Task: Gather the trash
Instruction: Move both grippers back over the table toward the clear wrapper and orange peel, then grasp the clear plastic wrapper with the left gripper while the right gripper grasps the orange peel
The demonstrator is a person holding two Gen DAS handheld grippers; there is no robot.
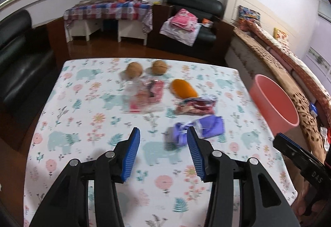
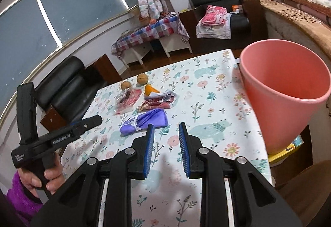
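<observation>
purple wrapper [image 1: 198,129] lies crumpled on the desk [image 1: 86,123], the trash piece nearest the front edge, long axis running left-low to right-high in the left wrist view, with its left end just ahead of the left hand-held gripper [image 1: 163,133] and toward that gripper's right finger. left hand-held gripper is released wide with nothing between the pads, and looks the nearer one. right hand-held gripper [image 2: 166,127] is also empty, jaws narrower, wrapper ahead-left of it, pink bin [image 2: 289,111] off to its right beyond the desk edge.
</observation>
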